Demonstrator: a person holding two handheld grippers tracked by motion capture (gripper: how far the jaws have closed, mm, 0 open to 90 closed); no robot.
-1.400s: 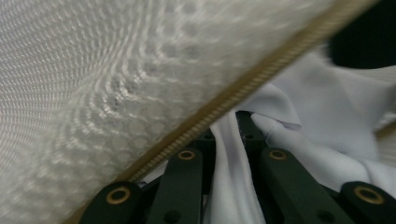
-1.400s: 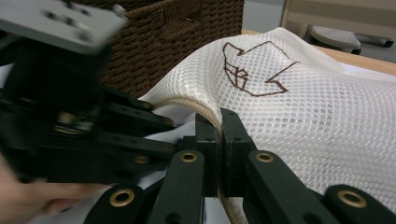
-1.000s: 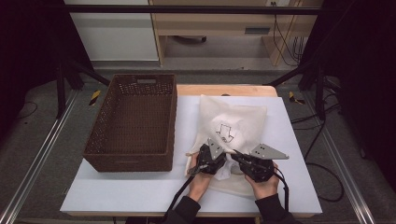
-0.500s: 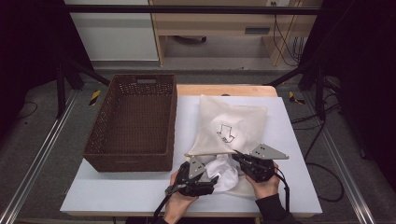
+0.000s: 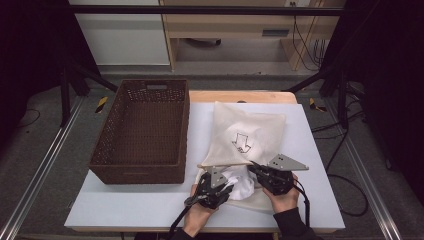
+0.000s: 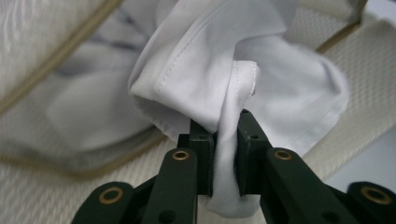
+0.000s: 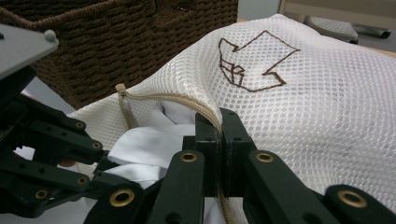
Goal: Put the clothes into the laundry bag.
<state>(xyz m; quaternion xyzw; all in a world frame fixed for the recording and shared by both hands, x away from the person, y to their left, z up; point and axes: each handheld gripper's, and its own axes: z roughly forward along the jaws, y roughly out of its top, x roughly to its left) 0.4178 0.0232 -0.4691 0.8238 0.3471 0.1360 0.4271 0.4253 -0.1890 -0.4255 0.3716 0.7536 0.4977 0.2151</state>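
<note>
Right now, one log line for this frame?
left gripper: shut on white garment | right gripper: shut on mesh bag zipper edge | garment partly out

Bag (image 7: 327, 107): cream mesh cloth, fine holes, matt; brown stitched arrow; beige zip tape along the opening. Garment (image 6: 201, 60): smooth white woven cloth, hemmed and stitched, matt. Jaws: matt black plastic by the look, brass-coloured rivets. Basket (image 5: 145, 130): dark brown wicker, rough weave. Table (image 5: 125, 205): smooth white top, matt, bare wood at far edge.
</note>
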